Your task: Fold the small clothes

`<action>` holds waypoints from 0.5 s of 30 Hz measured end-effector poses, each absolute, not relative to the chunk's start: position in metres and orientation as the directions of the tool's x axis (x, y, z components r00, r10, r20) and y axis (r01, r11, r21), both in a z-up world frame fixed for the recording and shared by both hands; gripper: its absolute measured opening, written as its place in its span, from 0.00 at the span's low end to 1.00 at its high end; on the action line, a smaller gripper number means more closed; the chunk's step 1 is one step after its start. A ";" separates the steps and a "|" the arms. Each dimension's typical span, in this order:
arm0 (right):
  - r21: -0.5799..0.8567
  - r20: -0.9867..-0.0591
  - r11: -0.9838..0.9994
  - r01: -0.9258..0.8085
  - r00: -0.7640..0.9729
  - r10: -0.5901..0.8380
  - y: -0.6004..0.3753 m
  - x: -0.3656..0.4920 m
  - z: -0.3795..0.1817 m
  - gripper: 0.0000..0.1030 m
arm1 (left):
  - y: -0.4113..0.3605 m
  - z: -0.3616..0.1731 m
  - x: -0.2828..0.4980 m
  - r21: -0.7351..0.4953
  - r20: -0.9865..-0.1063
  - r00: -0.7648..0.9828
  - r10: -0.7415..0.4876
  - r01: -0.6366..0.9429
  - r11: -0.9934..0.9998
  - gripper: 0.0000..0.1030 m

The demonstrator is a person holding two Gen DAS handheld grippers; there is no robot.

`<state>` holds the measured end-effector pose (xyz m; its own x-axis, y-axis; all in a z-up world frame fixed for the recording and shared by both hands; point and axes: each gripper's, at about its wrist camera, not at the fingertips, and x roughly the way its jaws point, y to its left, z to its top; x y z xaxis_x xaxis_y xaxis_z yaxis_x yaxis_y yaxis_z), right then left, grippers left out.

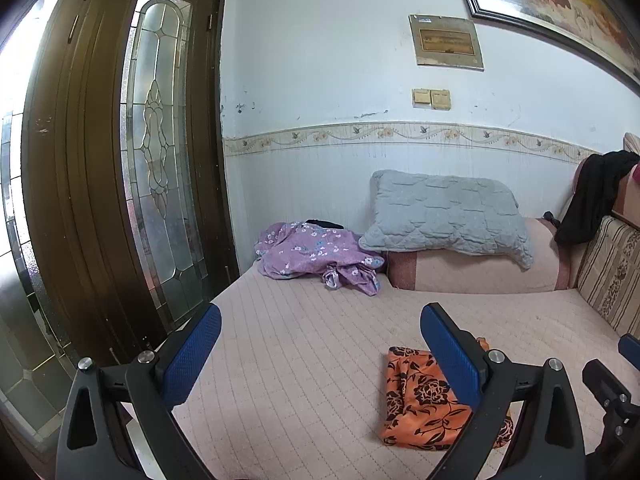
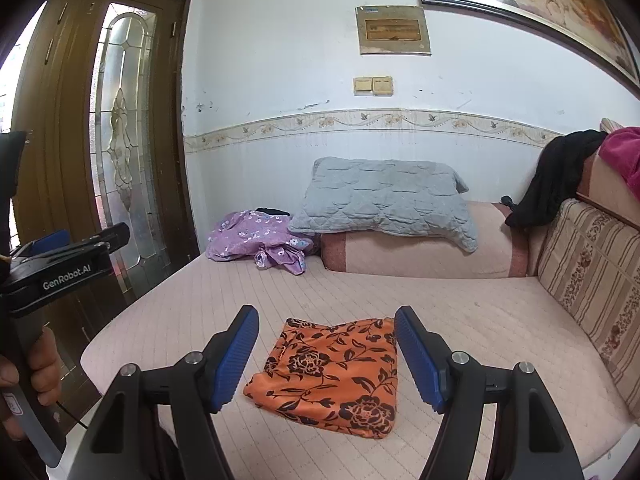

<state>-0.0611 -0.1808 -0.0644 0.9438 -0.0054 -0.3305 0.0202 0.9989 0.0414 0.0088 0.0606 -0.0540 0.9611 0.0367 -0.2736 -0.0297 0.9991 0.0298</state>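
An orange cloth with a black flower print [image 2: 330, 376] lies folded into a rough square on the pink quilted bed [image 2: 480, 320]. My right gripper [image 2: 326, 358] hovers just above its near side, open, the cloth showing between the blue pads without touching them. In the left wrist view the same orange cloth [image 1: 420, 400] lies at lower right, partly behind the right finger. My left gripper [image 1: 320, 354] stands open over bare bedding with nothing between its fingers. A crumpled purple flowered garment [image 2: 260, 242] lies at the far end of the bed, seen also as the purple garment [image 1: 316, 256].
A grey quilted pillow [image 2: 384, 204] rests on a pink bolster against the wall. A striped sofa back [image 2: 592, 280] with dark and pink clothes draped on it bounds the right. A brown glass-paned door [image 1: 120, 160] stands left. A hand [image 2: 40, 364] holds the left gripper's handle.
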 end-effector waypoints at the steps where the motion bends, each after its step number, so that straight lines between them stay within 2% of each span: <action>1: 0.040 -0.330 0.999 0.019 0.944 -0.004 -0.180 -0.060 -0.064 0.72 | 0.061 -0.053 0.009 0.026 -0.273 0.961 0.032 -0.026 0.999 0.97; 15: 0.039 -0.305 0.999 0.012 0.952 0.001 -0.176 -0.044 -0.057 0.72 | 0.065 -0.045 0.023 0.009 -0.267 0.964 0.015 -0.013 1.000 0.97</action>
<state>-0.0439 -0.1758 -0.0568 0.9524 0.0011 -0.3048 0.0115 0.9992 0.0394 0.0234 0.0651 -0.0452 0.9637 0.0146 -0.2666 -0.0127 0.9999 0.0090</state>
